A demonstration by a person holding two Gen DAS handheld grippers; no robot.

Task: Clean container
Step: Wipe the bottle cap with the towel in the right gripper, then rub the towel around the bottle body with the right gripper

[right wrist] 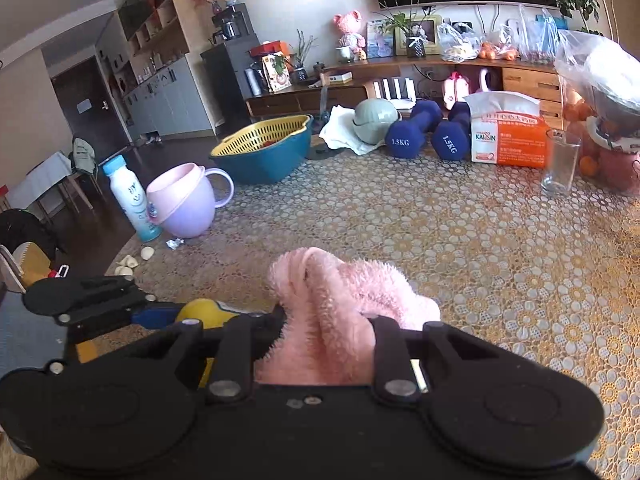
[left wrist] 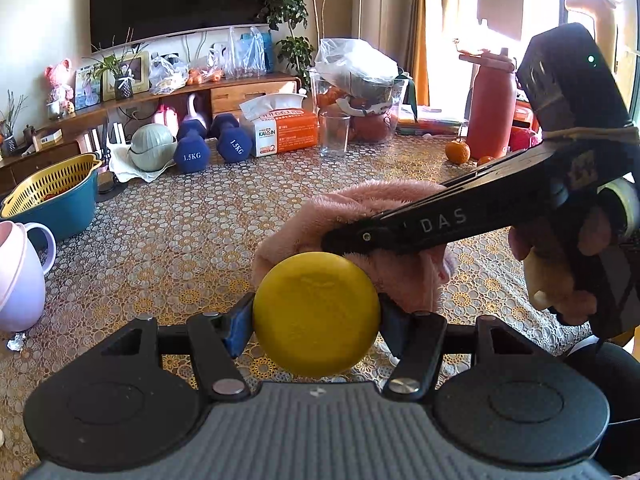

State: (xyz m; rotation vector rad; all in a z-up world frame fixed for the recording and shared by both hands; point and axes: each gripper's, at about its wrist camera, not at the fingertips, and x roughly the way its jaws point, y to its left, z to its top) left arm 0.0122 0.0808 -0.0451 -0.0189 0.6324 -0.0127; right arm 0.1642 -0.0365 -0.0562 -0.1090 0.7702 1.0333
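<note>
Left gripper clamped a round yellow container, right gripper pinched a fluffy pink cloth just beside it, above the lace-patterned tabletop.

- container sits between left gripper pads, above the table
- cloth just behind and right of container, touching it; right gripper clamped on cloth, reaching in from the right
- dumbbells side by side at table's far edge; tissue box right of them, glass right of the box
- round lidded pot left of dumbbells, on a folded towel
- strainer basket nested in basin, far left
- jug nearer than basin, bottle on its left
- orange far right, beside tall flask
</note>
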